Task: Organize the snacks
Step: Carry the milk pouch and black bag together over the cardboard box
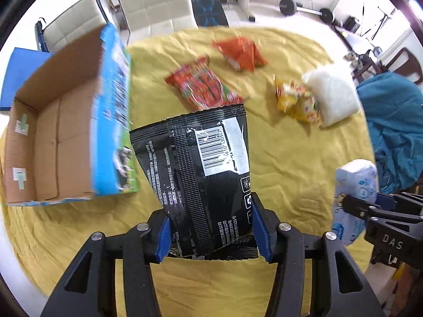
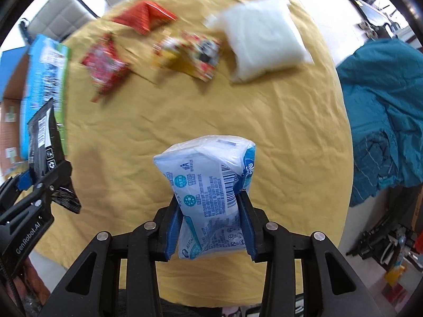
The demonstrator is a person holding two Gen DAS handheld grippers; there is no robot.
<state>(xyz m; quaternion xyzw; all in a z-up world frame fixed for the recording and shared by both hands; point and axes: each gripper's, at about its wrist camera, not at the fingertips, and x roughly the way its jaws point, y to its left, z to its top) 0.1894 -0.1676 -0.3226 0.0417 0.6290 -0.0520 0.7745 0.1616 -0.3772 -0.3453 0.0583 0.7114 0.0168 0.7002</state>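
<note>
Bright daylight, motion blur, fisheye warp

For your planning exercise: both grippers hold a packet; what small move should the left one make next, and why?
Probably carry the black bag left over the open box. The left gripper already clamps it, and the box interior looks bare.

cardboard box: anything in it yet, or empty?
Empty where visible: the cardboard box lies open, showing only bare brown floor and walls. The near corner behind its printed wall is hidden.
</note>
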